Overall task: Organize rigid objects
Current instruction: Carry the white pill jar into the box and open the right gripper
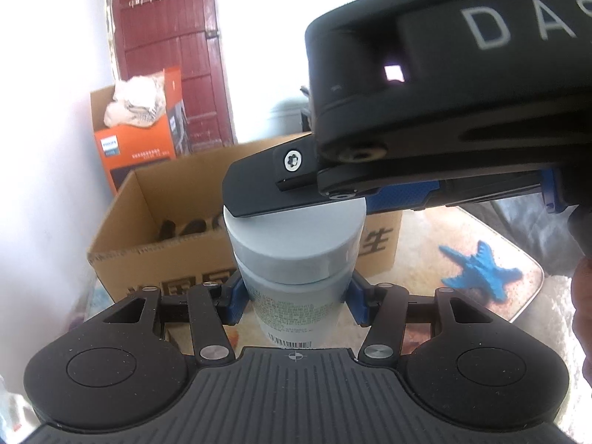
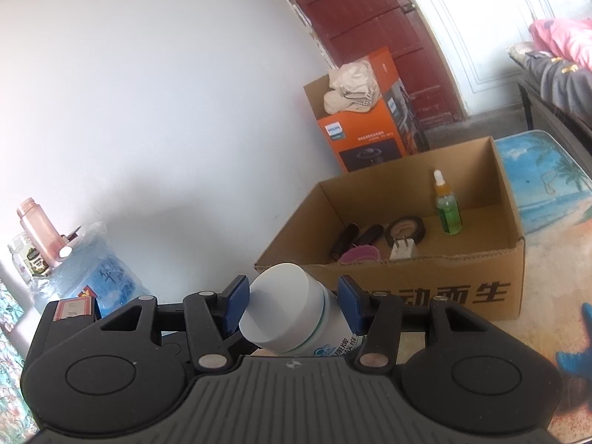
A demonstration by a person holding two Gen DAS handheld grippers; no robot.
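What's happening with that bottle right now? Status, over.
Left gripper shut on bottle. Right gripper open, jaws straddling the cap. Box just ahead; nothing seen blocking.

Black ribbed tongs with blue pads, silver screws

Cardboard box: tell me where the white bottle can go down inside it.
In the cardboard box, the floor is bare right of the green dropper bottle, toward the right wall. The front-left is crowded: dark tubes, tape roll, white plug. The white bottle sits between both grippers' pads.
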